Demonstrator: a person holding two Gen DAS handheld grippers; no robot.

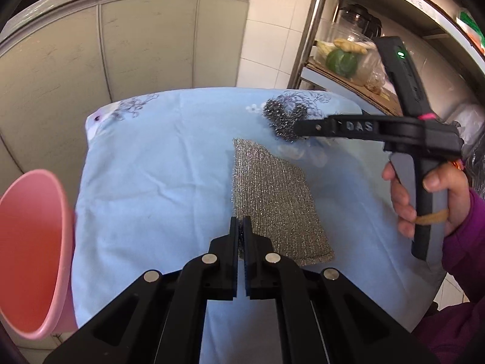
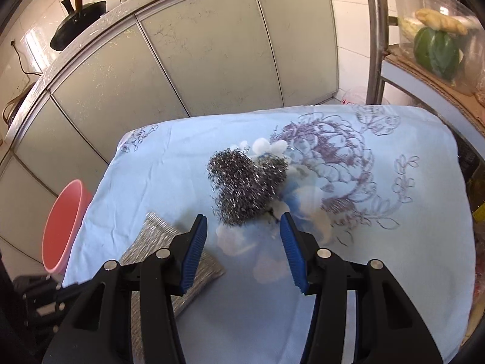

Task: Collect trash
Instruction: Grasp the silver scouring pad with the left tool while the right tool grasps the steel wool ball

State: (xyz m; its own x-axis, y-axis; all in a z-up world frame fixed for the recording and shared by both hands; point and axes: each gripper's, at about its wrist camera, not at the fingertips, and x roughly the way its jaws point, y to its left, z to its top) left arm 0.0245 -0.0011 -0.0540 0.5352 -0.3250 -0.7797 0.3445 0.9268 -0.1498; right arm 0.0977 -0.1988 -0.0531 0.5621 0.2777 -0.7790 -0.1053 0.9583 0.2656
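Note:
A steel wool scourer [image 2: 242, 189] lies on the blue floral cloth [image 2: 348, 288], on a crumpled clear plastic wrapper [image 2: 266, 248]; it also shows in the left wrist view [image 1: 280, 118]. My right gripper [image 2: 244, 224] is open, its blue pads just short of the scourer on either side. A flat silver mesh scrub pad [image 1: 272, 200] lies in the middle of the cloth [image 1: 151, 182]. My left gripper [image 1: 241, 224] is shut at the pad's near left edge; whether it pinches the pad is unclear. A pink bin [image 1: 30, 242] stands off the table's left edge.
Grey cabinet doors [image 2: 197, 54] stand behind the table. A metal shelf rack [image 1: 309, 30] at the right holds a glass jar and vegetables [image 1: 341, 57]. Woks sit on the counter [image 2: 75, 21] at the far left.

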